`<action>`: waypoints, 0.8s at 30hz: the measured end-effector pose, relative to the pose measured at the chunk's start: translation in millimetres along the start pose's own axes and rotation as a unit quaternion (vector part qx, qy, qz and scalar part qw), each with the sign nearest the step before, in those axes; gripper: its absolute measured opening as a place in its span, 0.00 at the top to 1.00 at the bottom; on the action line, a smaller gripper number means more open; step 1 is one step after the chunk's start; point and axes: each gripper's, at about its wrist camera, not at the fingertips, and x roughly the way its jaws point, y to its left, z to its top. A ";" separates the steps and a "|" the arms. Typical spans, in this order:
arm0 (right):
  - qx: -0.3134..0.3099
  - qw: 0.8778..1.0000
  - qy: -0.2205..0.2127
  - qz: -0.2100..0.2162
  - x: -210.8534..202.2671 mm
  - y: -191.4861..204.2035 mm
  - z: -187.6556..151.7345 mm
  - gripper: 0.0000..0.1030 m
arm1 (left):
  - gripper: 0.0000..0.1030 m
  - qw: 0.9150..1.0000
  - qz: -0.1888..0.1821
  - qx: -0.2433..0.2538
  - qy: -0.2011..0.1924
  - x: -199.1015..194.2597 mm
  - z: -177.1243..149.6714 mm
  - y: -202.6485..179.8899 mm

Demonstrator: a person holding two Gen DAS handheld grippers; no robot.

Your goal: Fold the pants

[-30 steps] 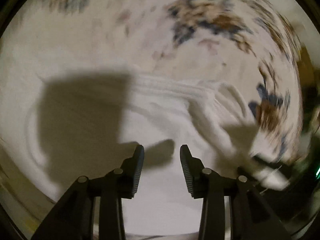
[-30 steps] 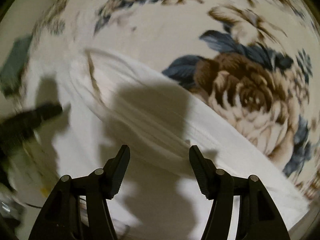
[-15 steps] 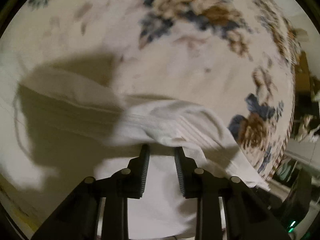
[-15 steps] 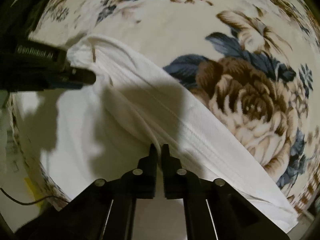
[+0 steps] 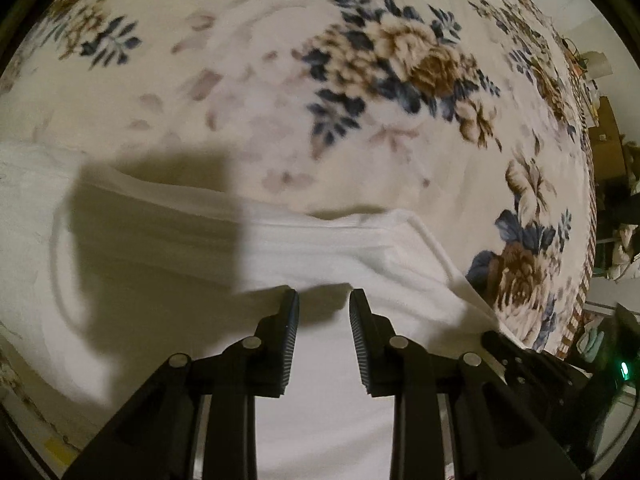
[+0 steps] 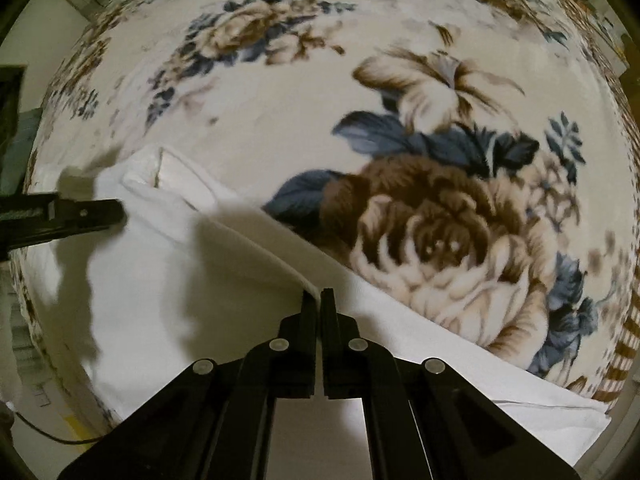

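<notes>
Now the left gripper (image 5: 323, 312) has opened wide and let go, while the right gripper (image 6: 319, 300) stays pinched on the white pants (image 6: 168, 280) lying on the flowery blanket (image 6: 280, 100); this fold looks nearly laid down.

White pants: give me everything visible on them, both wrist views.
The white pants look like soft, finely ribbed fabric, lying mostly flat on the floral blanket. A raised fold ridge runs along their far edge, layered in several plies in the left wrist view. The right gripper is shut on that ridge, lifting it slightly. The left gripper is open over the cloth; whether it touches is unclear. Gripper shadows fall across the fabric. No waistband detail or pockets can be made out.
</notes>
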 end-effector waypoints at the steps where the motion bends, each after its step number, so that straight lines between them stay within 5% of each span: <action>1: 0.007 1.000 0.011 0.011 5.0 2.2 -5.0 0.98 | 0.77 1.000 0.001 0.001 -0.007 -7.7 -3.6 7.6; 3: 0.011 0.998 0.046 0.035 14.1 -0.6 -6.5 0.96 | 0.77 1.000 0.005 0.007 -0.024 -21.9 -10.9 22.3; 5: 0.013 0.997 0.053 0.049 6.4 -8.8 -8.4 0.84 | 0.76 0.999 0.013 0.001 -0.043 -39.0 -22.8 48.4; 7: 0.020 0.997 0.044 0.066 -8.6 -13.5 -8.1 0.56 | 0.73 0.998 0.018 -0.023 -0.054 -52.3 -34.3 82.2; 8: 0.017 0.996 0.036 0.079 -17.3 -19.1 -9.8 0.51 | 0.72 0.997 0.019 -0.040 -0.059 -57.2 -38.7 99.9; 15: -0.035 0.994 0.054 0.090 -6.6 13.5 21.7 0.50 | 0.72 0.985 0.030 -0.151 -0.077 -68.6 -66.1 202.3; 17: -0.047 0.995 0.057 0.074 6.4 35.4 30.4 0.52 | 0.72 0.981 0.030 -0.172 -0.086 -72.4 -72.7 226.4; 18: -0.056 0.995 0.049 0.059 10.4 45.0 33.4 0.81 | 0.72 0.980 0.031 -0.177 -0.089 -74.6 -74.9 233.3; 19: -0.070 0.995 0.044 0.049 12.2 52.9 34.4 0.96 | 0.72 0.979 0.031 -0.181 -0.092 -76.5 -77.1 239.2; 21: -0.076 0.997 0.015 0.000 4.6 61.7 35.4 0.96 | 0.72 0.976 0.032 -0.191 -0.101 -78.8 -81.7 253.8; 24: -0.027 0.999 -0.024 -0.009 -10.0 48.4 39.6 0.98 | 0.72 0.972 0.018 -0.215 -0.094 -71.7 -83.6 272.4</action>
